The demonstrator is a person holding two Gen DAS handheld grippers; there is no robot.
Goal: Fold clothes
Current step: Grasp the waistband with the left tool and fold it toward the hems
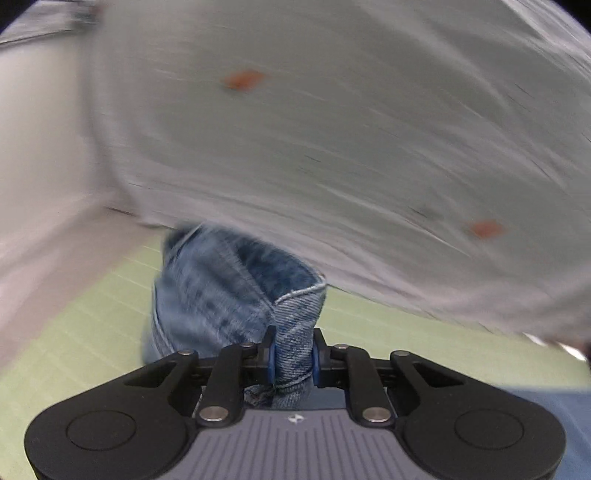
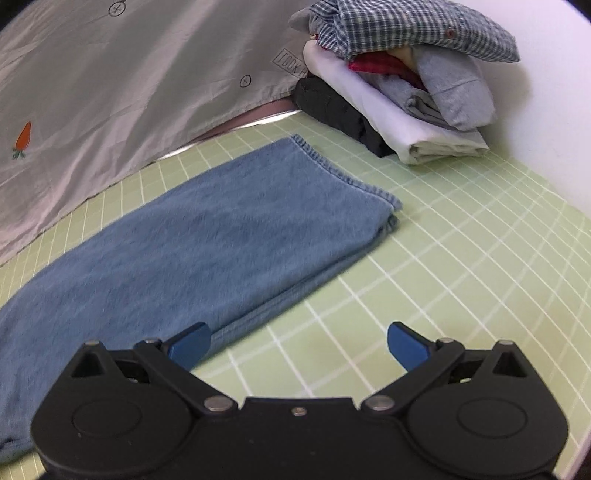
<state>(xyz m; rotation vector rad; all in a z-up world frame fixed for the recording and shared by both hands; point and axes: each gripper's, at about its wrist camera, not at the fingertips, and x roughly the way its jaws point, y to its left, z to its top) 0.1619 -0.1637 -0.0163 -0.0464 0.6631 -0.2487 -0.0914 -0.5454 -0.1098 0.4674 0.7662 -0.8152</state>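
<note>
Left gripper (image 1: 293, 360): black linkage arms, silver pivot screws, ribbed grey body. Right gripper (image 2: 299, 345): black, blue jaws.

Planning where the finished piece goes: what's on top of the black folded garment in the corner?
On the black folded garment lie white cloth, grey knits, and a blue checked shirt topmost. Red fabric peeks out, mostly covered.

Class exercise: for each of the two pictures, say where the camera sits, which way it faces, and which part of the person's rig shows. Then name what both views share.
Left wrist: sits on the left gripper, facing along its fingers at the blue denim garment pinched between them, with blurred grey carrot-print cloth behind.
Right wrist: sits on the right gripper, its jaws apart, looking down over the denim towards the stack of folded clothes.
Shared: denim, grey cloth, green gridded cutting mat.
</note>
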